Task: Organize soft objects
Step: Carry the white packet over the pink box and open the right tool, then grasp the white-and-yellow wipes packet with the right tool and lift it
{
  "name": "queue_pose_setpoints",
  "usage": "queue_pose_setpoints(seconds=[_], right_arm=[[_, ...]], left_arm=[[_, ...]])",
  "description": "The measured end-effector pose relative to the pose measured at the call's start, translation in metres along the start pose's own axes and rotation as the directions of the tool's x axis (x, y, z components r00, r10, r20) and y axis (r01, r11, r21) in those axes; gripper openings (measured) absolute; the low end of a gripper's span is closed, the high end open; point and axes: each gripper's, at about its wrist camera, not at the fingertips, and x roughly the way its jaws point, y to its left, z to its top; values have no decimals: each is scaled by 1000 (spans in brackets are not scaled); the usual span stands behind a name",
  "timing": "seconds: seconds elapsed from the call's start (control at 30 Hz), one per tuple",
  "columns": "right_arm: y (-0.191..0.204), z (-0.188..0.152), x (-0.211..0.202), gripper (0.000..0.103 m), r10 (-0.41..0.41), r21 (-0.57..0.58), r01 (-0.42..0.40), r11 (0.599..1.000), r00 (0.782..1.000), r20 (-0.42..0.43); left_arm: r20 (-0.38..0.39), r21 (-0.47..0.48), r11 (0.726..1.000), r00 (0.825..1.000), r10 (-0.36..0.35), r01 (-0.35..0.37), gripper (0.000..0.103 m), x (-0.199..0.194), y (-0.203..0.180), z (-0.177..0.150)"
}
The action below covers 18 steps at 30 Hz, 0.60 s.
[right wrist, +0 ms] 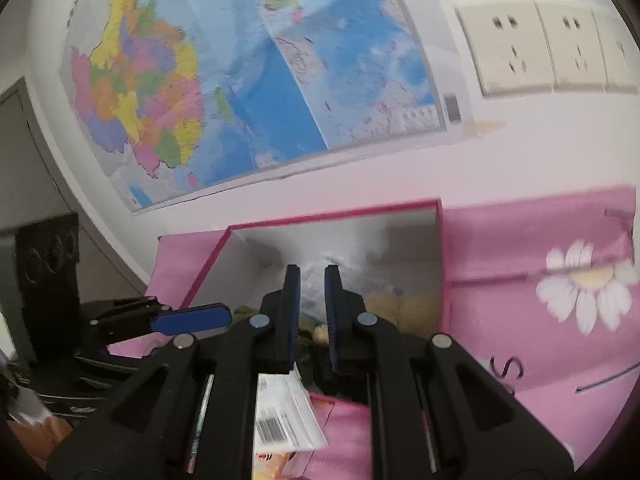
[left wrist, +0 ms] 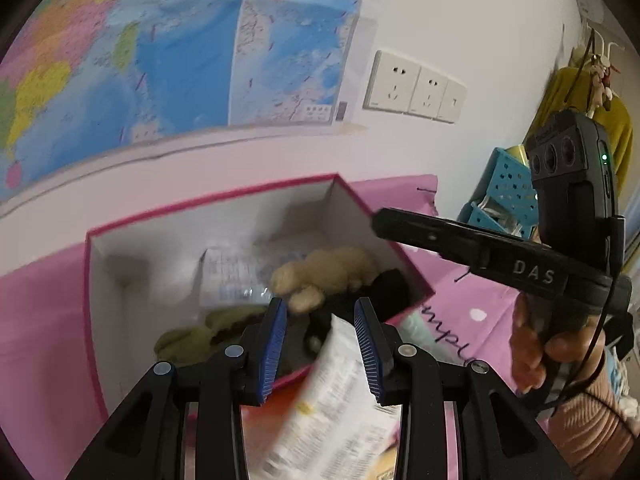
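A pink-rimmed white box (left wrist: 104, 280) stands open on the pink bedsheet. Inside lie a beige plush toy (left wrist: 328, 272), a green soft thing (left wrist: 192, 334), a black soft thing (left wrist: 388, 288) and a clear printed packet (left wrist: 232, 276). My left gripper (left wrist: 320, 312) is open over the box's near rim, with a white printed packet (left wrist: 340, 400) between its blue pads, blurred; contact is unclear. My right gripper (right wrist: 312, 280) is open and points into the box (right wrist: 332, 210); a barcoded packet (right wrist: 284, 416) shows below it. The right gripper also reaches in from the right in the left wrist view (left wrist: 460, 236).
A map (left wrist: 160, 48) and wall sockets (left wrist: 416, 88) hang on the wall behind. A blue perforated basket (left wrist: 504, 188) and a yellow garment (left wrist: 580, 108) are at the right. The flowered pink sheet (right wrist: 560, 288) spreads right of the box.
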Motion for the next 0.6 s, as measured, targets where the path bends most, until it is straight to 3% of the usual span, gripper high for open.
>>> queue_pose_setpoints(seconds=[0.1, 0.17, 0.23, 0.37, 0.6], right_arm=[[9, -22, -9, 22, 29, -48, -31, 998, 998, -58], [15, -39, -18, 35, 47, -78, -54, 996, 995, -84], [18, -55, -25, 39, 71, -86, -81, 993, 991, -113], [12, -89, -26, 53, 95, -53, -107, 993, 976, -194], [-1, -145, -23, 58, 141, 43, -135, 990, 927, -347]], left_arm=[[21, 11, 1000, 1000, -23, 23, 35, -18, 1, -20], [38, 21, 999, 999, -39, 38, 35, -32, 1, -35], [48, 28, 998, 997, -55, 54, 38, -44, -2, -52], [-10, 10, 993, 993, -117, 118, 42, -53, -5, -95], [-181, -62, 984, 968, -176, 167, 43, -41, -11, -157]])
